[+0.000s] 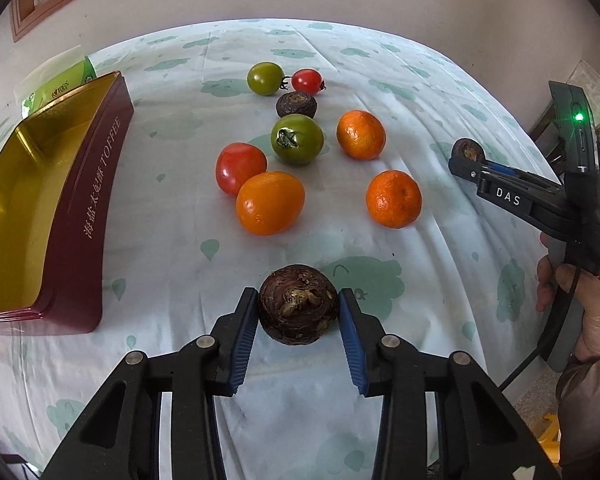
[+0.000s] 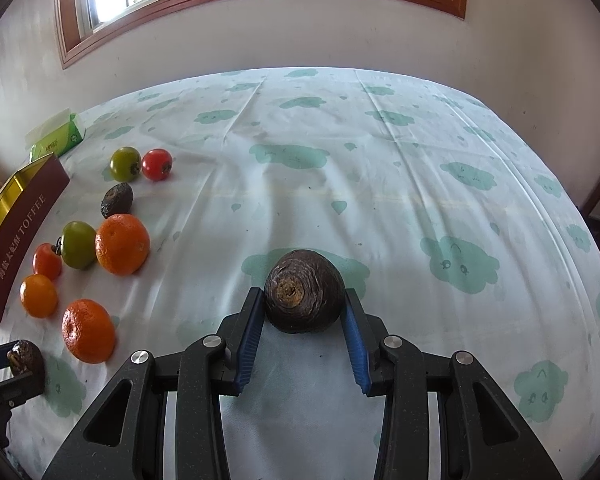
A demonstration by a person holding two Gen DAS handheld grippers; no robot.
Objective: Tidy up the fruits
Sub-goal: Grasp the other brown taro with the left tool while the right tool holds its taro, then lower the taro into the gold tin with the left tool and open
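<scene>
My left gripper [image 1: 298, 299] is shut on a dark brown water chestnut [image 1: 298, 308] just above the cloth. My right gripper [image 2: 304, 300] is shut on a second water chestnut [image 2: 304, 292], held to the right of the fruit group. A third one [image 1: 296, 105] lies on the cloth among three oranges [image 1: 270, 203], two red tomatoes [image 1: 240, 168] and two green tomatoes [image 1: 297, 139]. The maroon toffee tin [image 1: 92, 200] stands at the left with its gold inside bare.
A cloud-print cloth [image 2: 380, 200] covers the whole surface. A green tissue pack [image 2: 58, 140] lies behind the tin. In the left wrist view a person's hand [image 1: 596, 312] holds the right gripper at the right edge. A wall with a window runs behind.
</scene>
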